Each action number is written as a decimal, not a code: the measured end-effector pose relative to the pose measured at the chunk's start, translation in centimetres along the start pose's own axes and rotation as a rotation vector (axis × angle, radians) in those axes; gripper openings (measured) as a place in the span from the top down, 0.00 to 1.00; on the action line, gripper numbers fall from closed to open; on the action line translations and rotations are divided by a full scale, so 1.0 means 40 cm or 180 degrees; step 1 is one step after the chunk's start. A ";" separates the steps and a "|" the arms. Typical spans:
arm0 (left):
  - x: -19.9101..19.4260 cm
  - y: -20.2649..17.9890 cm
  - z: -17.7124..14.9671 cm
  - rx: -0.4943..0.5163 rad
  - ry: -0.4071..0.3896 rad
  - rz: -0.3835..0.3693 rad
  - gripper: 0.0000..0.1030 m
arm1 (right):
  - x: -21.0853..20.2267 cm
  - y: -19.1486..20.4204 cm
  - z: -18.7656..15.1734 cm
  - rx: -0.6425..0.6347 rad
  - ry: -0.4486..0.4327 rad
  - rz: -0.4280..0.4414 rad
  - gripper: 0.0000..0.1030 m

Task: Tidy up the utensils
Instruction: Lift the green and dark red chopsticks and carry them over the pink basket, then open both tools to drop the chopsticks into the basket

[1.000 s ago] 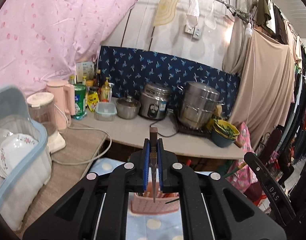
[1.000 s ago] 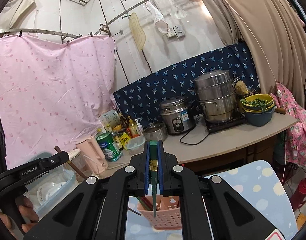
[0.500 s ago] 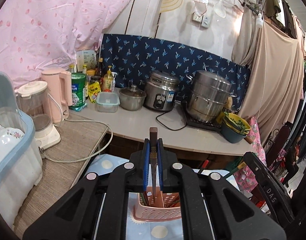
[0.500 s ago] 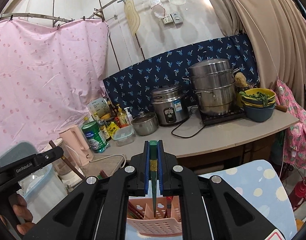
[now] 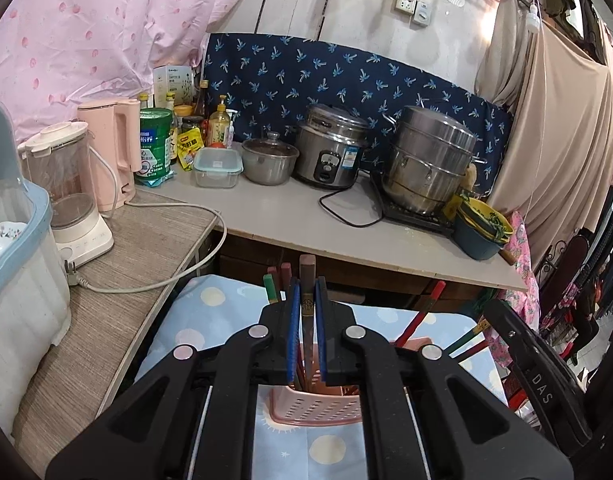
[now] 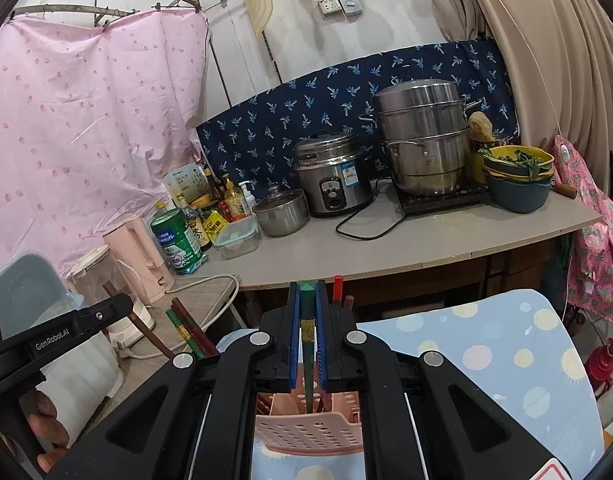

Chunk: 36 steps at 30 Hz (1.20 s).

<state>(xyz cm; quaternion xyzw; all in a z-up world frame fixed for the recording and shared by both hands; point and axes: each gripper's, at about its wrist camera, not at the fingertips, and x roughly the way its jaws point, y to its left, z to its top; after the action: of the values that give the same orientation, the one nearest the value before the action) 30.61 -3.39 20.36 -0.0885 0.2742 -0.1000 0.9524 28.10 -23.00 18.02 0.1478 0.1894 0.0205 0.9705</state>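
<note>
Because each chopstick must drop tip-first into the pink holder (image 5: 314, 404) on the dotted cloth, the left gripper (image 5: 306, 320) clamps a brown chopstick (image 5: 307, 312) upright while the right gripper (image 6: 306, 328) clamps a green one (image 6: 306, 336) (both tips seemingly inside already).

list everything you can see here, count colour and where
utensil holder: one, pink, on the dotted blue cloth, below both grippers
loose chopsticks: several, red, green, brown, standing in the holder
steamer pot: one, steel, counter right
rice cooker: one, steel, counter middle
small pot: one, steel, glass lid, left of cooker
stacked bowls: yellow on blue, counter right end
kettle: one, pink, counter left
blender: one, white, beside kettle
brown chopstick: one, in left hand-held gripper
green chopstick: one, in right hand-held gripper
</note>
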 end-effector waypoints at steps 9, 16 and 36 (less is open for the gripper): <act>0.003 0.004 -0.033 0.0049 0.0015 0.0085 0.80 | -0.006 -0.004 -0.025 -0.0062 0.0081 -0.0046 0.88; -0.051 -0.003 -0.055 0.0086 -0.0070 0.0119 0.64 | -0.065 -0.001 -0.031 -0.0080 0.0008 -0.0025 0.81; -0.170 -0.021 -0.317 0.0439 0.0288 0.0438 0.62 | -0.279 0.002 -0.295 -0.0230 0.0323 -0.0112 0.74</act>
<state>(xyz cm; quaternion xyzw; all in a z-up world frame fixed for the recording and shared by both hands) 17.99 -4.03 13.40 0.0009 0.3147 -0.0569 0.9475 13.35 -20.71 11.63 0.1081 0.2400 0.0178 0.9646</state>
